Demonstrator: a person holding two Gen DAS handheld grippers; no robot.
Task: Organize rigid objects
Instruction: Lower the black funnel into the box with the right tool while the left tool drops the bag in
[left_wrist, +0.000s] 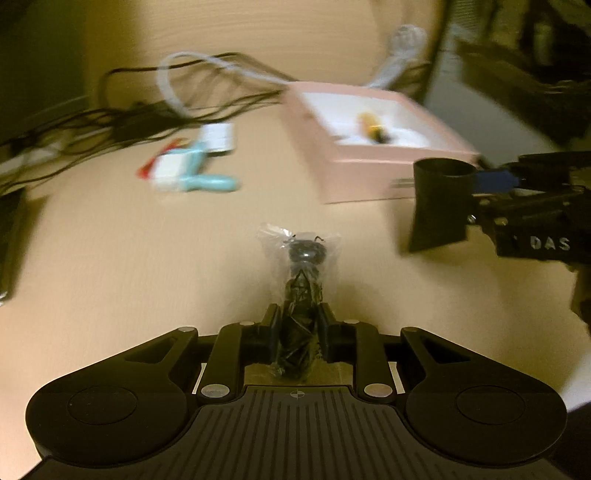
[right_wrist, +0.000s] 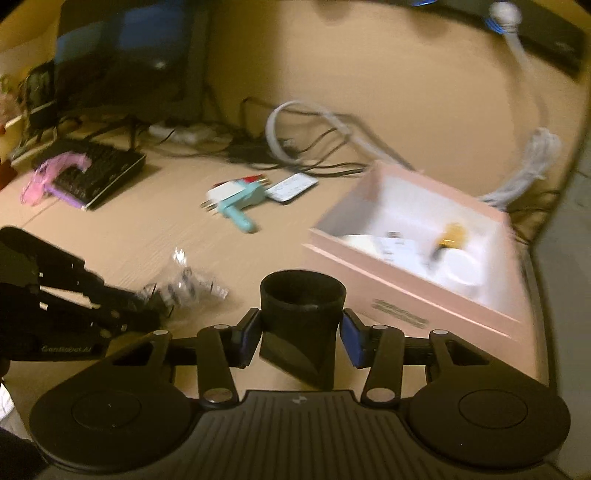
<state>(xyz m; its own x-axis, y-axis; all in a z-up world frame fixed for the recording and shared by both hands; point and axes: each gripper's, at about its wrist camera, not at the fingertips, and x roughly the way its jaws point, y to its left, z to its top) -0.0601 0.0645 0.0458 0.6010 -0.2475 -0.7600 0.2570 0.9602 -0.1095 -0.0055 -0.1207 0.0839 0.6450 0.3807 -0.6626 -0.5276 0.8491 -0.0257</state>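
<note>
The black tube (right_wrist: 301, 321) sits clamped between the blue pads of the right gripper (right_wrist: 301, 334), open mouth up, held off the desk (right_wrist: 129, 240), most likely for a drop into the pink box (right_wrist: 413, 295) at two o'clock in the right wrist view. The left gripper (left_wrist: 298, 325) pinches a bagged black part (left_wrist: 301, 280) with narrow jaws, the clear wrap poking out ahead toward twelve o'clock. Both loads look box-bound. Inside the box's white lining lie a yellow piece (right_wrist: 452, 234), a small card and something round and white, blurred. Left on the desk at eleven o'clock, a teal tool (right_wrist: 240, 206) on a white pack, cables (right_wrist: 317, 147) behind.
</note>
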